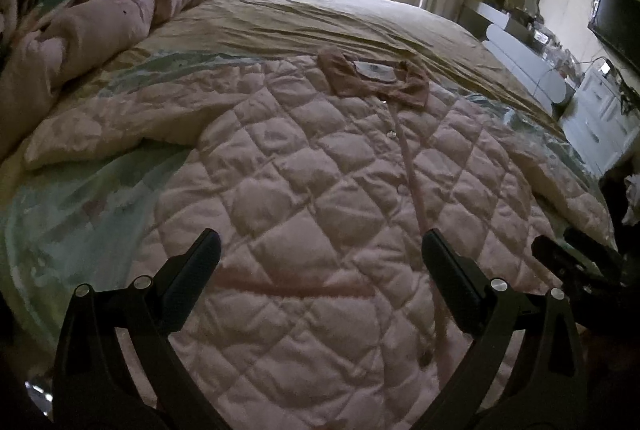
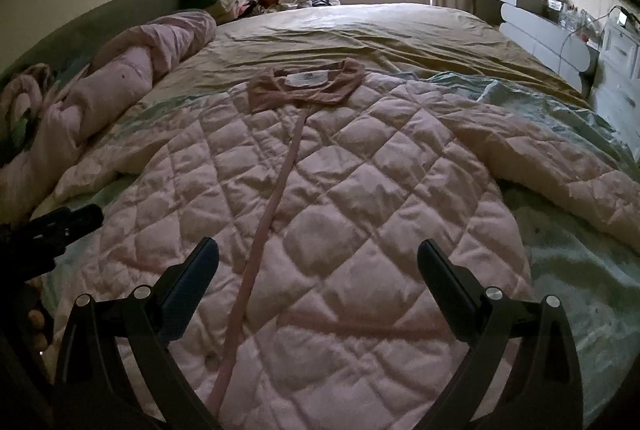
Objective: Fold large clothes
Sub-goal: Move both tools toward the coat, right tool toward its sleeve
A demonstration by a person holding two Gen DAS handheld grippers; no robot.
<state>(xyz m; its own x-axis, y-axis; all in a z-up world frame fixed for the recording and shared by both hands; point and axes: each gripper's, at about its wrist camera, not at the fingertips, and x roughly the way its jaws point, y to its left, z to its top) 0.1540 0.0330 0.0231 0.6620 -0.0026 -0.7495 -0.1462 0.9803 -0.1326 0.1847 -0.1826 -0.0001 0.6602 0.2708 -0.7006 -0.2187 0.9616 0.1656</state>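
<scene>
The wide bed with its tan, wrinkled sheet (image 2: 400, 30) fills both views, a rolled pink duvet (image 2: 132, 54) bunched along its upper left. Spread flat over the middle and lower frame lies the large pale-pink, diamond-quilted jacket (image 2: 320, 210), front up, its sleeves splayed out to the left and right edges and its darker pink collar (image 2: 306, 86) pointing toward the window at top centre. A pink placket strip (image 2: 260, 226) runs down the front.

The left gripper (image 1: 320, 270) and the right gripper (image 2: 318, 270) both hover over the lower hem area, jaws spread wide and holding nothing.

The jacket looks laid out and not yet folded, so this seems the opening step. Next probably calls for pinching a sleeve or side edge and carrying it across the body; the padded fabric likely needs a deep bite.
</scene>
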